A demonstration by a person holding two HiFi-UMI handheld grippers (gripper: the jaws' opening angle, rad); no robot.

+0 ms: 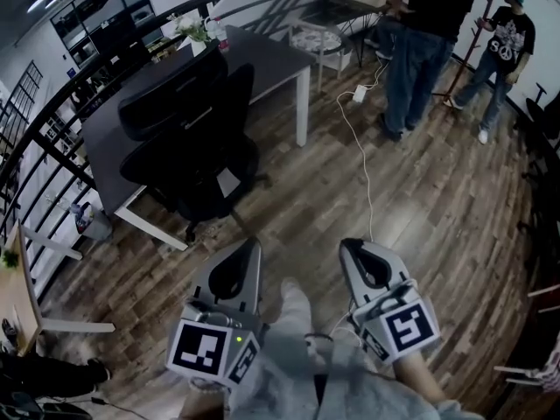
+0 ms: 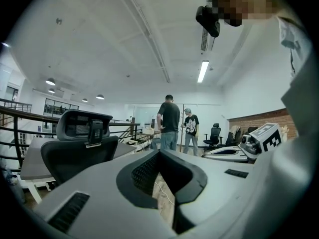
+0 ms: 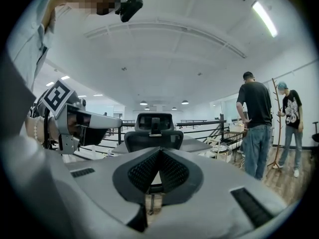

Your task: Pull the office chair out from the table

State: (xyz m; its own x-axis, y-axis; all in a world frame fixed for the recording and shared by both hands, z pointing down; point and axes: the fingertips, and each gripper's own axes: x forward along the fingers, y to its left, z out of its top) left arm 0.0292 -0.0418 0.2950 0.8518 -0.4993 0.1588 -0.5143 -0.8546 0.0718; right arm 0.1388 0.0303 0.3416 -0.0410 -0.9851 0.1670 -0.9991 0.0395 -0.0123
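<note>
1. Railing (image 1: 52, 121): runs along the far left. The area behind it is dark and hard to make out.
2. Table (image 1: 280, 59): its left end is partly covered by the railing bars.
3. Office chair (image 1: 197, 138): stands at the table's near long side with its backrest toward the person. The front of the seat sits under the tabletop. It is black throughout, so the armrests and base blend together; one caster shows.
4. Left gripper (image 1: 253, 245): jaws are closed together with nothing between them. It is well apart from the chair.
5. Right gripper (image 1: 350, 246): jaws are closed and empty. It touches nothing, and the chair lies ahead in its view.
6. Two people (image 1: 420, 51): stand at the upper right. The nearer one's head is cut off by the frame edge.
</note>
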